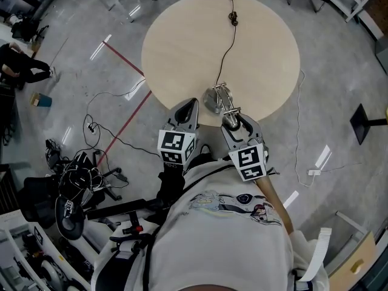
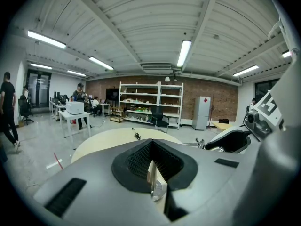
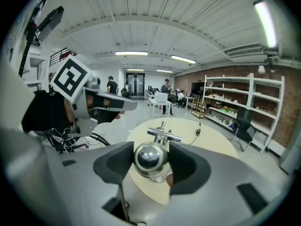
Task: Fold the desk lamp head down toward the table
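The desk lamp stands at the near edge of the round, pale wood table, slightly right of that edge's middle. It is built entirely of bright polished metal: a thin jointed arm, a pivot with a short cross bar, and a small rounded lamp head with a mirror-like chrome dome. A thin dark cable runs from the lamp across the table top to a small dark fitting near the far edge. This is possibly an inline switch, but it is too small to identify. The right gripper reaches in from the near side, and its jaws are clamped on the lamp head, one black pad against each side of the dome. The head sits at about the level of the table's near edge, with the cross bar just beyond it toward the table centre. The left gripper is held over the same near edge, just left of the lamp and apart from it. Its jaws are brought together, leaving only a narrow slit between the ribbed pads, and nothing is gripped.
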{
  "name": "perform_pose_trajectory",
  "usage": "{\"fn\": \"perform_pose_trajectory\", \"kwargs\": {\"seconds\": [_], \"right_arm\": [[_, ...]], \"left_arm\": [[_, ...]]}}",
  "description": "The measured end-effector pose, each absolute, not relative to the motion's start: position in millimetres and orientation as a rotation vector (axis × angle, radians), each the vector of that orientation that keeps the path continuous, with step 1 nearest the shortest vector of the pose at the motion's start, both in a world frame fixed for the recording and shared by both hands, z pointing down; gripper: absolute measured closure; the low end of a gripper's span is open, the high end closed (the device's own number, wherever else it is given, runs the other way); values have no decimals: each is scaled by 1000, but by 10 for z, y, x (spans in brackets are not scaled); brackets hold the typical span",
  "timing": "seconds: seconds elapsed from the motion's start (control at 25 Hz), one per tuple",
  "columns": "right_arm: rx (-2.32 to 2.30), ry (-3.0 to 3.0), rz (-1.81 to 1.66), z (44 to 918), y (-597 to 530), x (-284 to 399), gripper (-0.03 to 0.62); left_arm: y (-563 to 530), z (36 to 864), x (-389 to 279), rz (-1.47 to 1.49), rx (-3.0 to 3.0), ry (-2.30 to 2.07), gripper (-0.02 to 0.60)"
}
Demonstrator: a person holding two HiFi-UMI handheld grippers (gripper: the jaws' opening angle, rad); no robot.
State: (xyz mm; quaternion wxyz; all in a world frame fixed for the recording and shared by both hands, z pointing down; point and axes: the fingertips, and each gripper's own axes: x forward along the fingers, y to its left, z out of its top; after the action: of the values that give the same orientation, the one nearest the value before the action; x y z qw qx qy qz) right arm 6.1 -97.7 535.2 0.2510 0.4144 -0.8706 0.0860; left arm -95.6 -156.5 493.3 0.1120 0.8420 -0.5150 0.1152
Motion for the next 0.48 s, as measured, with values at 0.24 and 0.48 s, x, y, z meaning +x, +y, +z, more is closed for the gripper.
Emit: {"fn": "perform_pose_trajectory", "kwargs": {"seconds": [0.24,0.48], "right_arm": [[1117,-2342,210,5456,-918,69,369],[1110,-2325,198,5536,-873,63,367]], "left_arm": [[-1545,4951,-970,354,2466,-1507,581],[-1533,4963,-976,361,2466,-1504,581]]}}
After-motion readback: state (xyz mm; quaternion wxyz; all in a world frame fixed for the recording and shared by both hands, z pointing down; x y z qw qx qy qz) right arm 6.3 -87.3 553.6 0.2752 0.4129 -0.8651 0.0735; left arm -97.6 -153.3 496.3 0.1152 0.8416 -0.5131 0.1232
